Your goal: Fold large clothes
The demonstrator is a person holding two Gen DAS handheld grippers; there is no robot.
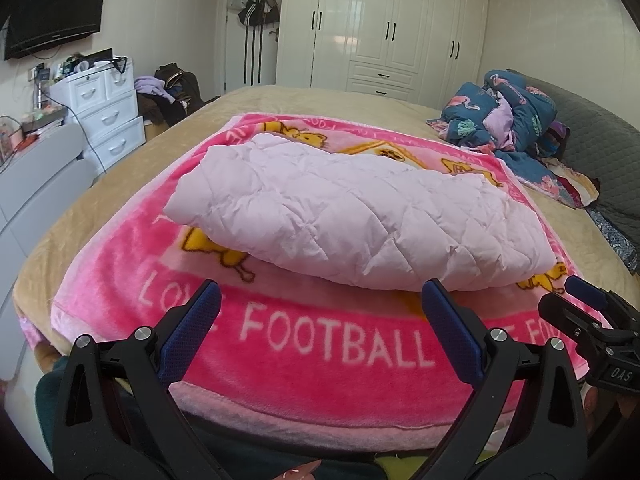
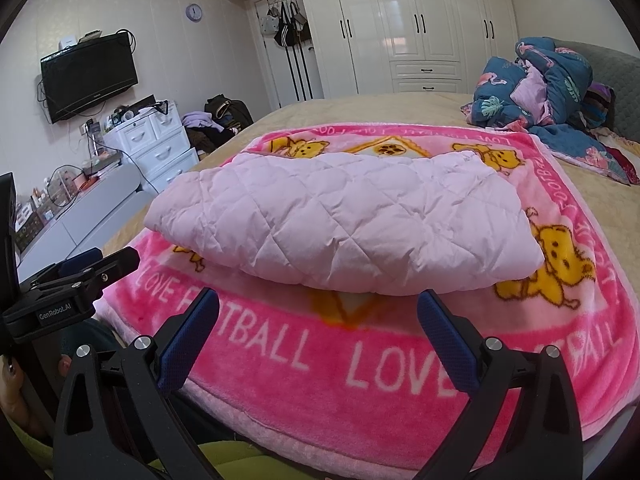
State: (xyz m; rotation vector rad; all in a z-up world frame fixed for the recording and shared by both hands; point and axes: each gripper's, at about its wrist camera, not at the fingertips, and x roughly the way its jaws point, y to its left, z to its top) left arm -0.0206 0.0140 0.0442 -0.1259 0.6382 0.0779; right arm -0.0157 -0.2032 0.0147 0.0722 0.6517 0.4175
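Pale pink quilted padded garment [image 1: 352,216] [image 2: 340,216], folded into a thick rectangular bundle, lying across the middle of a bright pink fleece blanket [image 1: 320,340] [image 2: 400,360] printed with yellow bears and the words "LOVE FOOTBALL". The blanket is spread over a tan-covered bed [image 1: 132,184] [image 2: 400,108]. Left gripper [image 1: 320,308] and right gripper [image 2: 318,308], each with blue-padded black fingers spread wide and released, hover just short of the bundle's near edge, touching nothing. A crumpled dark blue floral quilt [image 1: 516,116] [image 2: 536,88] lies at the far right; white wardrobe doors [image 1: 384,24] [image 2: 420,16] stand behind.
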